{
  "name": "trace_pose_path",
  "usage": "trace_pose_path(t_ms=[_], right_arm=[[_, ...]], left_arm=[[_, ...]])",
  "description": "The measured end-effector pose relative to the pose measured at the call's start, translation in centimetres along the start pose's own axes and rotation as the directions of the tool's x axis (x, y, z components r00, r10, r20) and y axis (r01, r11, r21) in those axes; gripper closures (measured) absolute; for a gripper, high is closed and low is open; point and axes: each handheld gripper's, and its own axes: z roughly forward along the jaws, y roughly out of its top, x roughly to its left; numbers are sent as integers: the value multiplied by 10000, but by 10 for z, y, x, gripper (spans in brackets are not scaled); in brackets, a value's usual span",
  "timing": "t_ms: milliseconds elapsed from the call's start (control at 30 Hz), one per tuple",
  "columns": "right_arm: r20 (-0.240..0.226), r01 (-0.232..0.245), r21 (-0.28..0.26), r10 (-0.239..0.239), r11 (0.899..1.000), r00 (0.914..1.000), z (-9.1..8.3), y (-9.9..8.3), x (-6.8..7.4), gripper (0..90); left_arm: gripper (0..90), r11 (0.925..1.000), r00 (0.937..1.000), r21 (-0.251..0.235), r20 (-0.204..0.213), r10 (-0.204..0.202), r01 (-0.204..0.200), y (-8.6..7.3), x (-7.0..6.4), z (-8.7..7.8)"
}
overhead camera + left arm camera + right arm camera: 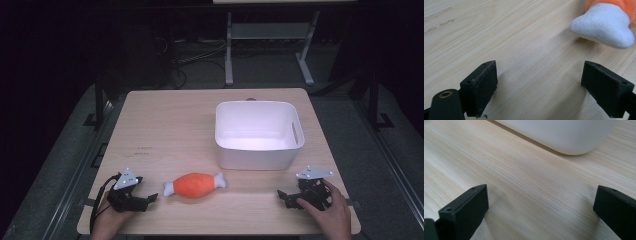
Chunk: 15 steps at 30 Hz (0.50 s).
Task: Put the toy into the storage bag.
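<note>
Pale wood-grain table (165,125), smooth and matt, plush cloth toy (194,185) at lower centre, fuzzy orange body with white ends, smooth white plastic bin (257,157), matt black plastic jaws

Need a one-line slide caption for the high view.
Both open tools, left tool and right tool, rest on the wooden table flanking a plush drumstick toy, white bin behind.

The high view looks down from above the near edge of the table (175,120). Both gripper views sit low and close, sharing its wood.
</note>
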Motion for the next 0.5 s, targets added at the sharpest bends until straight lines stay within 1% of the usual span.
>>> trace_pose_path(t_ms=[267,367,433,500], right_arm=[[-1,3,-1,-3,10000,10000,0,0,0,0],[-2,9,1,-9,10000,10000,0,0,0,0],[-1,-1,3,1,10000,10000,0,0,0,0],[-2,-2,-3,2,10000,10000,0,0,0,0]], left_arm=[[131,10000,10000,22,-2,-5,5,0,0,-1],[151,9999,9999,-46,-119,-98,98,0,0,-1],[217,9999,9999,-113,-90,-113,112,0,0,-2],[256,9997,9998,-106,-11,-205,205,2,1,-3]])
